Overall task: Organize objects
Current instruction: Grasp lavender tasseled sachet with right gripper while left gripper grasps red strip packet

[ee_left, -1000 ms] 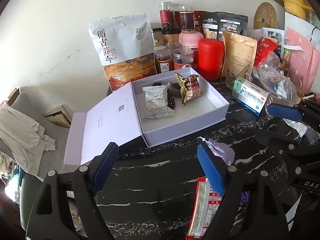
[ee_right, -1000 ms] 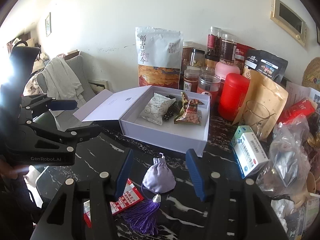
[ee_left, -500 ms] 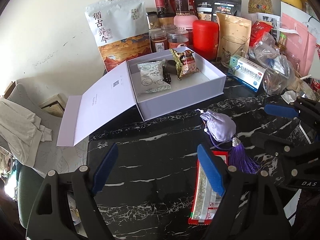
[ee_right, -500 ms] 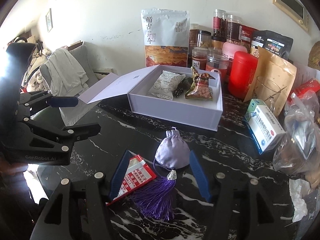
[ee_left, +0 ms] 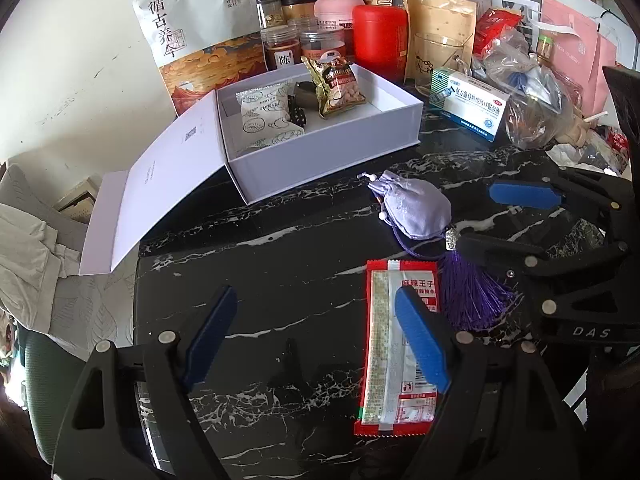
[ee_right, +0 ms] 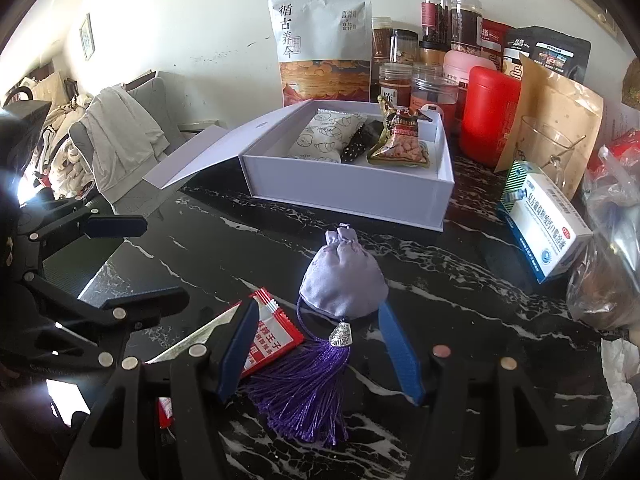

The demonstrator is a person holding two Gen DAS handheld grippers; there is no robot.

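Your right gripper point(ee_right: 320, 344) gapes wide, empty, astride the lavender sachet point(ee_right: 342, 280) lying on the marble table point(ee_right: 460, 300) before the white box point(ee_right: 348, 188): soft, light, so pinch its plump body, not the slippery tassel point(ee_right: 308, 392).

Both tools are spread wide and grip nothing, the left tool point(ee_left: 316, 340) beside the right tool point(ee_right: 320, 354).

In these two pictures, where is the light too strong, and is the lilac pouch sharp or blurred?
Right wrist view: a blown-out white glare at the far left edge; the lilac pouch is sharp. Left wrist view: even daylight and strong fisheye bending of the white box; the pouch is also sharp.
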